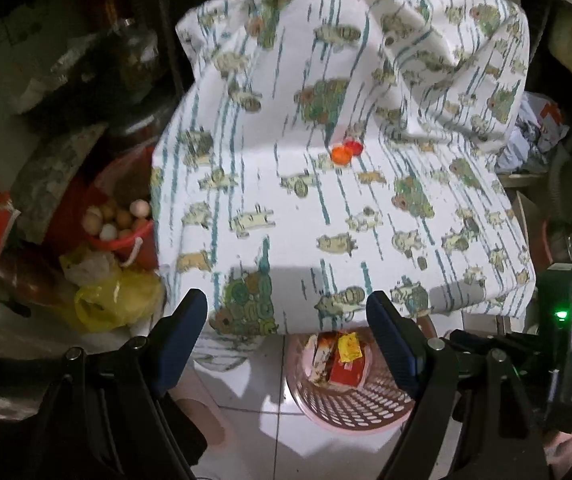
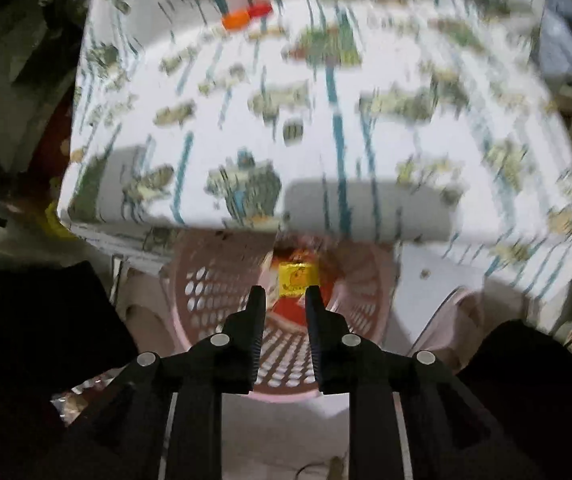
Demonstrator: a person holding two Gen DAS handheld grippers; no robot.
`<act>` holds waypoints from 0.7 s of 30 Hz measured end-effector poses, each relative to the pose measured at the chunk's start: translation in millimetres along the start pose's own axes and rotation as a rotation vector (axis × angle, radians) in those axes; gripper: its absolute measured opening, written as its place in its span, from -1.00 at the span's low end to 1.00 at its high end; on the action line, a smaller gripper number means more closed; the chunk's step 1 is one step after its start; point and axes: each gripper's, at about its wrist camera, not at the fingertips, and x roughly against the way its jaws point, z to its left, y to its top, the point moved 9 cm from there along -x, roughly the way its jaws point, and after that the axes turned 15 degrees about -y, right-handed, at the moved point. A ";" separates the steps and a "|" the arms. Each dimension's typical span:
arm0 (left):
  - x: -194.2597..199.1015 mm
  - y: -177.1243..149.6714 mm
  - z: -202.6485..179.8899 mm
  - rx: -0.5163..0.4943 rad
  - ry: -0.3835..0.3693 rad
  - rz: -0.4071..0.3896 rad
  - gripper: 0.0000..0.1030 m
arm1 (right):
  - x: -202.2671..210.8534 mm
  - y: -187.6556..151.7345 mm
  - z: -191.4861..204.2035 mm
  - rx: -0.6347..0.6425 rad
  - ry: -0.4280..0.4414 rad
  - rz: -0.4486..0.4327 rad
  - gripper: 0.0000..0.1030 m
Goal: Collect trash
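The left view is sharp and takes in the clutter at the desk's left side — a red bucket point(image 1: 125, 236) of eggs point(image 1: 113, 218) and a yellow bag point(image 1: 113, 300) on the floor beside it — none of which the right view shows; the right view is blurred but looks straight down into the basket point(image 2: 221, 300). Both show the desk under a printed cloth point(image 1: 326, 200), with two caps point(image 1: 346, 151), one orange and one red, touching each other near the cloth's far fold. The cloth's front edge hangs over the pink perforated basket point(image 1: 366, 404) on the tiled floor point(image 1: 245, 392), covering its far rim; bare tile lies to the basket's left. In the basket lies the trash — a red packet point(image 1: 346, 372), a yellow wrapper point(image 1: 349, 346) on top. The left claw point(image 1: 286, 320) is spread wide and empty, at the cloth's edge. The right claw point(image 2: 284, 300) is narrowed to a small gap, gripping nothing, its tips above the basket's mouth just short of the yellow wrapper point(image 2: 296, 278).
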 end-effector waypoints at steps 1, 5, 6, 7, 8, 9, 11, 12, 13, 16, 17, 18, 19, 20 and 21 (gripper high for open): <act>8.6 3.2 -1.8 0.006 -0.006 -0.023 0.56 | 7.0 3.2 0.0 -0.006 0.013 -0.013 -0.57; 58.5 23.5 -15.0 -0.056 0.003 -0.161 0.56 | 56.2 23.5 -4.4 -0.032 0.016 -0.165 -0.57; 71.1 29.2 -18.0 -0.067 0.002 -0.195 0.56 | 67.7 27.2 -4.7 -0.030 0.011 -0.209 -0.51; 81.6 35.7 -19.7 -0.073 0.002 -0.220 0.56 | 80.1 31.8 -6.4 -0.025 -0.004 -0.255 -0.39; 90.5 41.8 -20.7 -0.078 0.005 -0.243 0.58 | 93.6 37.2 -8.4 -0.025 -0.024 -0.309 -0.32; 99.1 48.1 -22.0 -0.087 0.011 -0.264 0.63 | 106.4 42.2 -10.3 -0.027 -0.048 -0.365 -0.19; 116.9 60.7 -24.7 -0.121 0.027 -0.294 0.64 | 123.2 52.1 -14.4 -0.027 -0.090 -0.435 -0.06; 127.7 66.6 -25.7 -0.131 0.025 -0.316 0.66 | 130.9 55.1 -15.5 -0.028 -0.106 -0.462 -0.05; 137.4 72.4 -26.1 -0.134 0.021 -0.336 0.68 | 135.1 60.4 -14.6 -0.029 -0.110 -0.473 -0.05; 163.1 93.7 -27.8 -0.147 0.007 -0.383 0.77 | 151.6 73.7 -15.4 -0.027 -0.099 -0.516 0.08; 170.4 102.8 -29.6 -0.152 -0.001 -0.400 0.86 | 160.3 80.4 -15.7 -0.021 -0.098 -0.540 0.18; 177.2 112.1 -31.4 -0.156 -0.012 -0.420 0.98 | 170.0 88.1 -17.0 -0.023 -0.103 -0.568 0.40; 182.9 121.8 -33.8 -0.161 -0.018 -0.439 1.00 | 182.0 92.6 -18.5 -0.031 -0.106 -0.593 0.59; 185.9 131.4 -35.1 -0.165 -0.018 -0.452 1.00 | 191.2 99.6 -21.2 -0.044 -0.108 -0.616 0.65; 188.1 141.1 -36.9 -0.172 -0.014 -0.459 1.00 | 202.5 109.4 -24.6 -0.061 -0.108 -0.640 0.68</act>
